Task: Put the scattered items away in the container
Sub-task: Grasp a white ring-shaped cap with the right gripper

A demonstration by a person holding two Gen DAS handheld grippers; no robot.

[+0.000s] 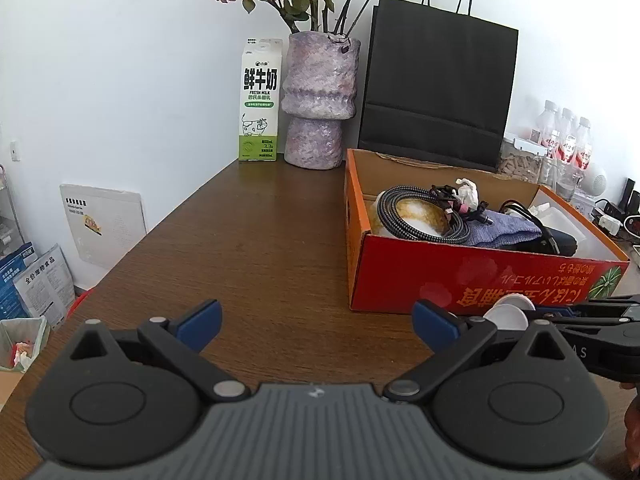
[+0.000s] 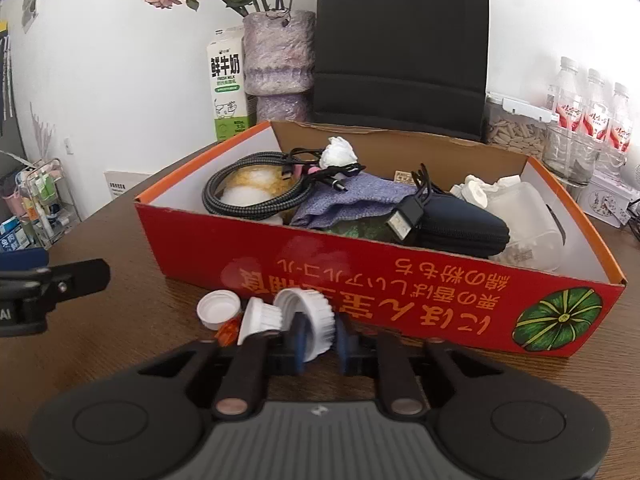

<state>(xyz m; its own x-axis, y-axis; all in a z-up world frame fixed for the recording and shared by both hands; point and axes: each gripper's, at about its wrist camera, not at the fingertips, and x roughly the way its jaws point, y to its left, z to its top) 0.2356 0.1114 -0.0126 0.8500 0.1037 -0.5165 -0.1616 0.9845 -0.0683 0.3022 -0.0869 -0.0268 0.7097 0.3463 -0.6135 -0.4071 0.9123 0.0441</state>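
Three white bottle caps lie on the brown table just before the red cardboard box. My right gripper is shut on the ribbed cap, which stands on edge between the blue pads. A second cap leans beside it, and an upturned cap lies further left. A small orange piece rests under them. My left gripper hovers open over bare table with nothing between its fingers. In the left wrist view the caps show at the box's front.
The box holds a braided cable, a purple cloth, a black pouch and a white plastic tub. Behind it stand a milk carton, a vase, a black paper bag and bottles.
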